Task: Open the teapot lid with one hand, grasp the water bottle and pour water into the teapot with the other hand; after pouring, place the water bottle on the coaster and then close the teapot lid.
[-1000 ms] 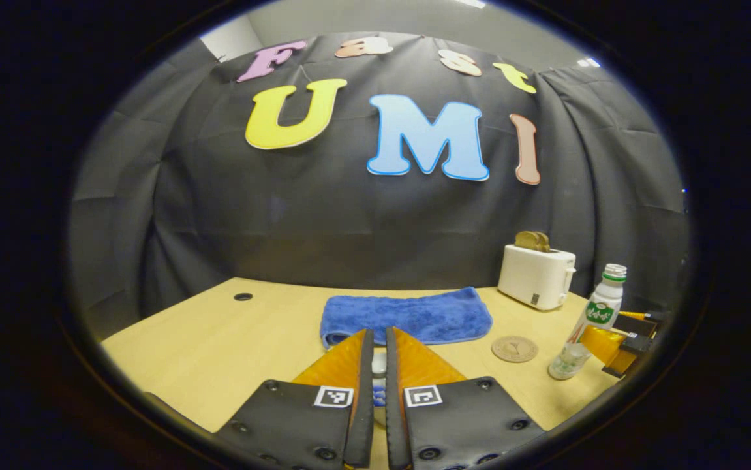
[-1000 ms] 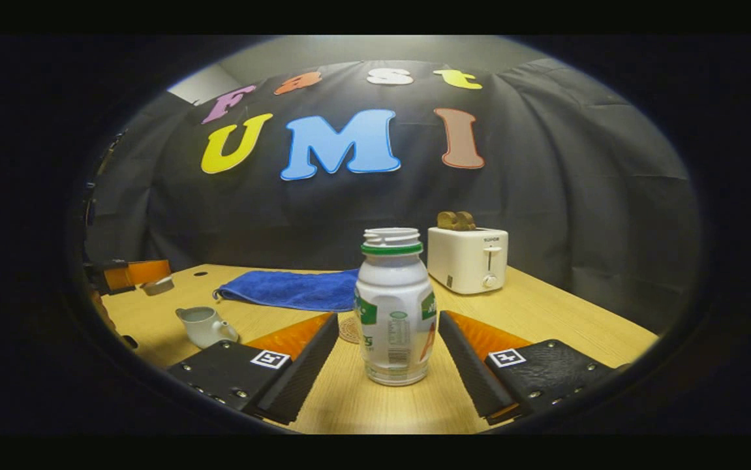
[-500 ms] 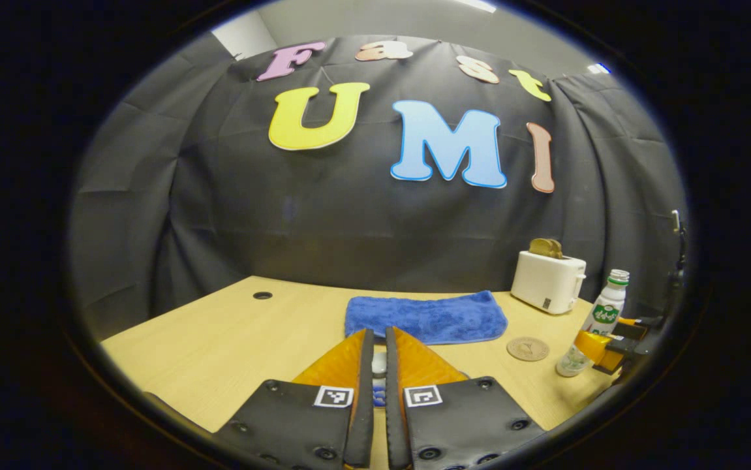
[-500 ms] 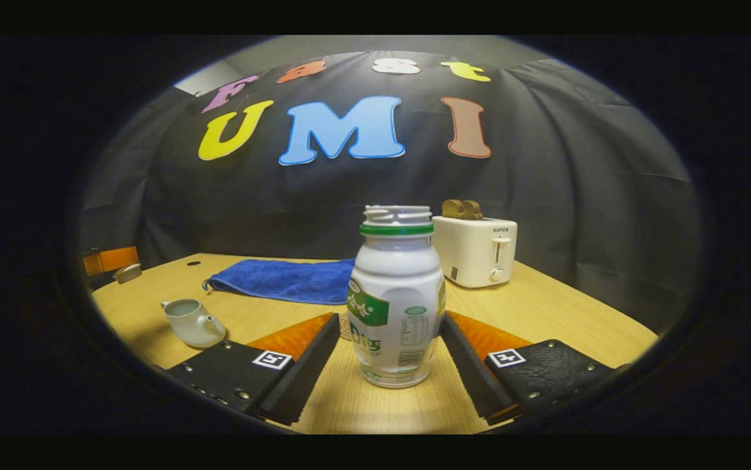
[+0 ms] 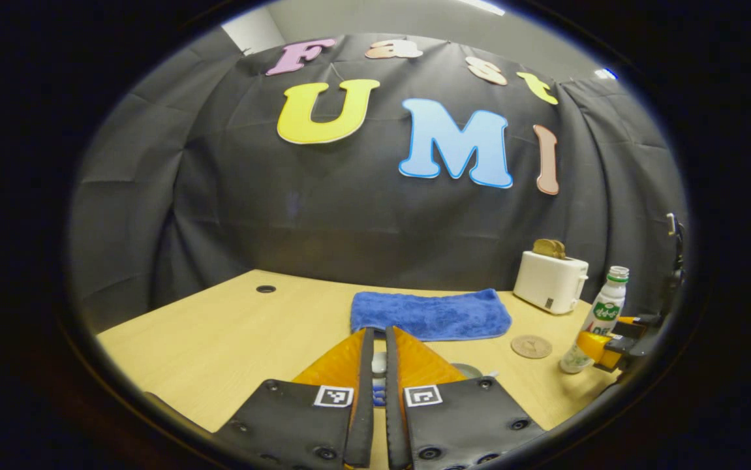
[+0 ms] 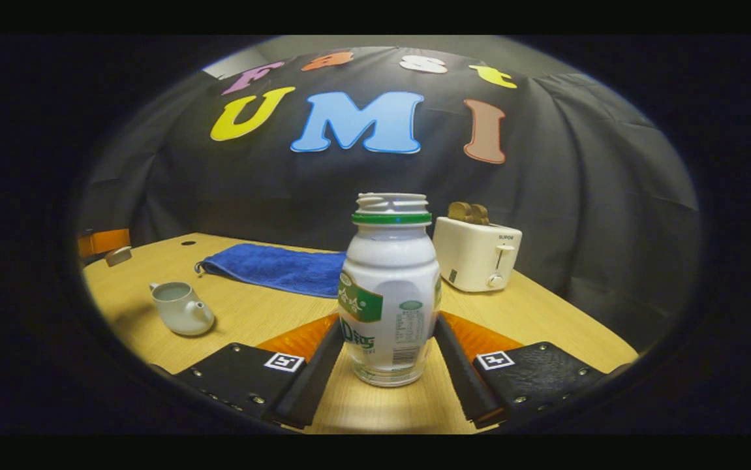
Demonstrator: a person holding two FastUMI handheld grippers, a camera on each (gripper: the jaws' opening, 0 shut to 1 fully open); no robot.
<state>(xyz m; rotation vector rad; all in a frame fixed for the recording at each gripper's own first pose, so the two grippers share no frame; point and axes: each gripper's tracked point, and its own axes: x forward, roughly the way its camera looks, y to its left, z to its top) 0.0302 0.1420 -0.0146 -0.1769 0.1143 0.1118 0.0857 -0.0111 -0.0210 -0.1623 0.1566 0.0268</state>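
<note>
Green-banded label on water bottle (image 6: 388, 287), print unreadable

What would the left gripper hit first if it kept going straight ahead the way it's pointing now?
Most likely the blue towel. The left gripper, its fingers closed on the teapot lid, points across the table toward it. The gripper's height is unclear, so it might pass over and meet the black cloth wall instead.

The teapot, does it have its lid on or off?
Off. In the right gripper view the teapot stands on the table with its top open, and the left gripper holds the lid away from it.
</note>
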